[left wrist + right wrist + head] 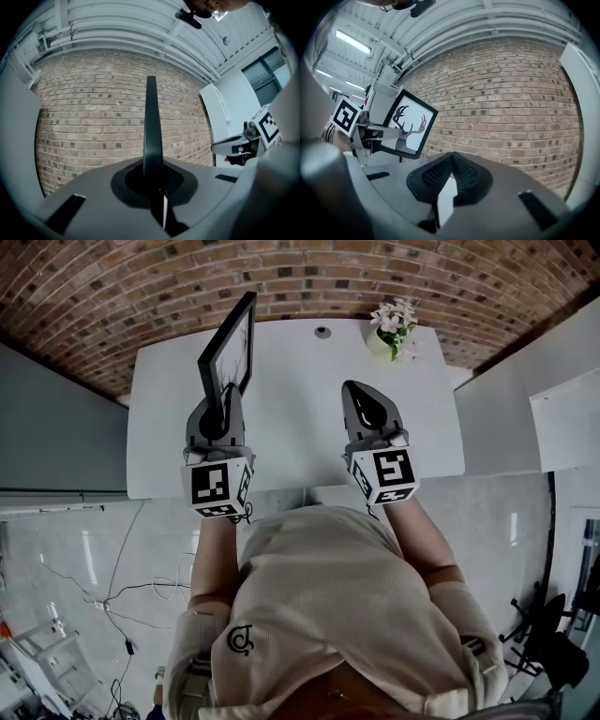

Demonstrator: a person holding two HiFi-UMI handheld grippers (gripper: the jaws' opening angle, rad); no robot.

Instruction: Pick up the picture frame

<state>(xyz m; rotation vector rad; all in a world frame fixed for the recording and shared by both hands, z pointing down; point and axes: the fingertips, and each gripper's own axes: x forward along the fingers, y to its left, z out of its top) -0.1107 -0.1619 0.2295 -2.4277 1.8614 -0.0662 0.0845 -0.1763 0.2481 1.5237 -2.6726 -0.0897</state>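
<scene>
L gripper (223,404): jaws clamped nearly together on the thin lower edge of the picture frame (230,343). Pads pinch it from both sides, firm hold.
L gripper view: frame seen edge-on, a dark blade rising straight up out of the jaws, brick wall (93,122) behind it.
Frame pose: upright, long side vertical, face turned toward the R side. Black border, white pic w/ a dark antlered deer head, clear in the R gripper view (408,124).
Frame place: over the L half of the white table (291,418), toward the far edge. It looks up off the top, but can't tell for sure whether its bottom edge clears the surface.
R gripper (361,390): jaws fully together, nothing betw. them. Pads meet tip to tip in its own view.
R gripper place: over the table's R half, well apart from the frame, pointing at the wall same as the L one.
Marker cubes: one behind each gripper, just off the near table edge, L (220,486) and R (386,474).
Flower pot (392,329): small, pale blooms, far R corner of the table, beyond the R gripper, not touched.
Person: standing at the near edge, both forearms out, light top (328,615).
Floor: cables (122,596) lying loose at the L.
</scene>
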